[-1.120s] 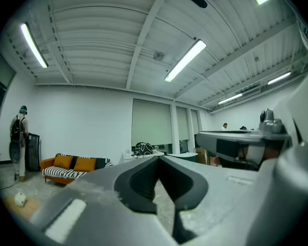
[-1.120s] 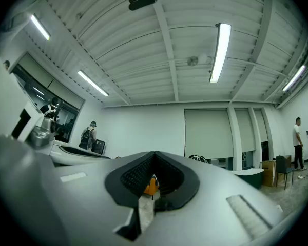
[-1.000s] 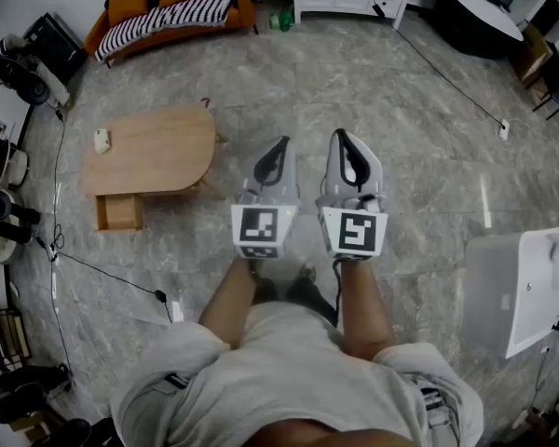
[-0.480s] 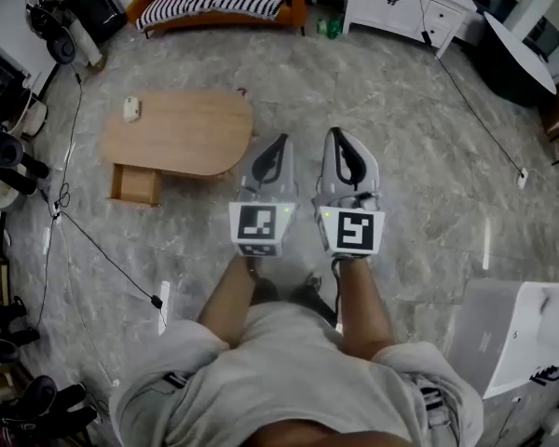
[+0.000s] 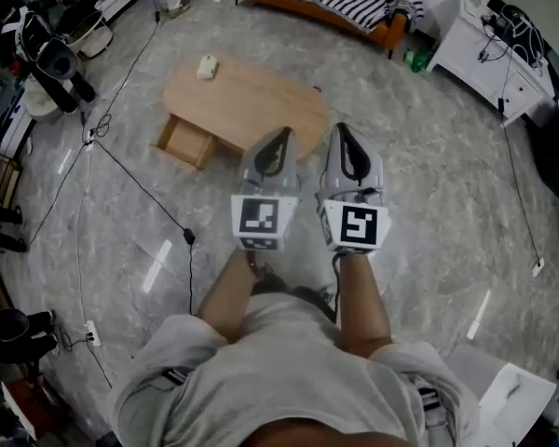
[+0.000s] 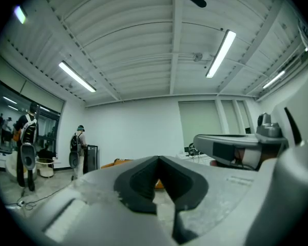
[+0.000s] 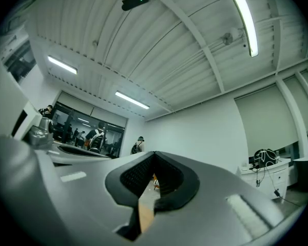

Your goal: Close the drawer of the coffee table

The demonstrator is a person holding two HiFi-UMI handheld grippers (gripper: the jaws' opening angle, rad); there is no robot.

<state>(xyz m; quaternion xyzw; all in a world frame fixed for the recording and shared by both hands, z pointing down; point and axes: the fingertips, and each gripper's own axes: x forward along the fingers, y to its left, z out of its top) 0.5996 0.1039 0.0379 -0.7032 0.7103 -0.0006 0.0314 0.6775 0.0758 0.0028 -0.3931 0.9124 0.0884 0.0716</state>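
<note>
- The left claw [image 5: 279,145] and the right claw [image 5: 342,138] were each pressed together with nothing between the jaws. They were held side by side in front of the person's chest.
- The low, rounded light-wood desk [image 5: 252,110] stood on the grey marbled floor, just beyond the claw tips as the head view showed them. Its shallow light-wood drawer [image 5: 186,142] hung open at the left end, well apart from both claws, so the closing push had not begun.
- A thin black cable [image 5: 135,170] crossed the floor near the drawer's front. A step toward the drawer could probably snag it underfoot.
- The claws sat high and roughly level, so they would have to come well down to meet the drawer front. A push landing off-centre could jam the drawer askew. It could also shove the light desk across the smooth floor and send the small white object [image 5: 206,66] on top sliding.
- Only the head view showed the desk, drawer and cable.
- The left gripper view confirmed the left claw [image 6: 157,159] was closed, against strip lights and a standing person [image 6: 78,140].
- The right gripper view showed the right claw [image 7: 154,155] closed too, with a sliver of wood colour in the gap below the tips; what it belonged to could not be told.
</note>
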